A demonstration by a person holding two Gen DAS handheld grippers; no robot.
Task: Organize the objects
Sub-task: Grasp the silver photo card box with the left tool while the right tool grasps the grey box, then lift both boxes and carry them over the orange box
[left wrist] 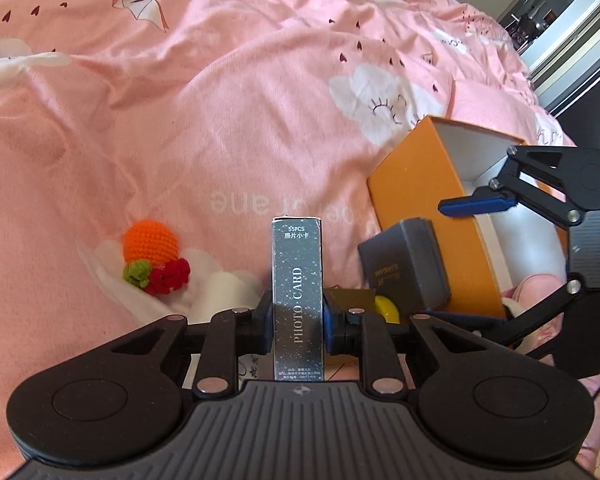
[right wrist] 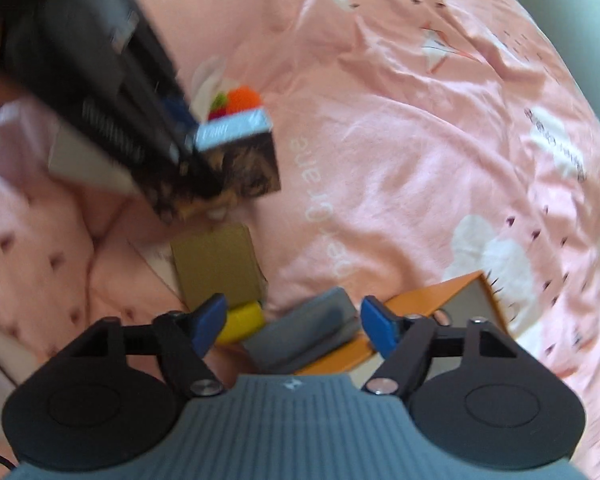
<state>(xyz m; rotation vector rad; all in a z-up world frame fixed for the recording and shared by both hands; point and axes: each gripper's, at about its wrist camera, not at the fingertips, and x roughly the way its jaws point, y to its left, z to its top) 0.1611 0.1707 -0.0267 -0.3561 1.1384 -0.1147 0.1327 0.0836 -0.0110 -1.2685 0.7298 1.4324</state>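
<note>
Jaws of left gripper (left wrist: 298, 326) clamped on photo card box (left wrist: 298, 300), held upright above the bed (left wrist: 180, 140). Jaws of right gripper (right wrist: 292, 326) apart, empty, hanging over grey case (right wrist: 304, 332) leaning against orange box (left wrist: 420, 208). Beside these, yellow piece (right wrist: 244, 322) and brown card (right wrist: 216, 264); farther off, crochet orange (left wrist: 152, 246). Likely risks: narrow grip on a tall slim box, so twisting or slipping out during a tilt toward the orange box; crowding with right gripper near the opening; soft bedding tipping the orange box if nudged.
</note>
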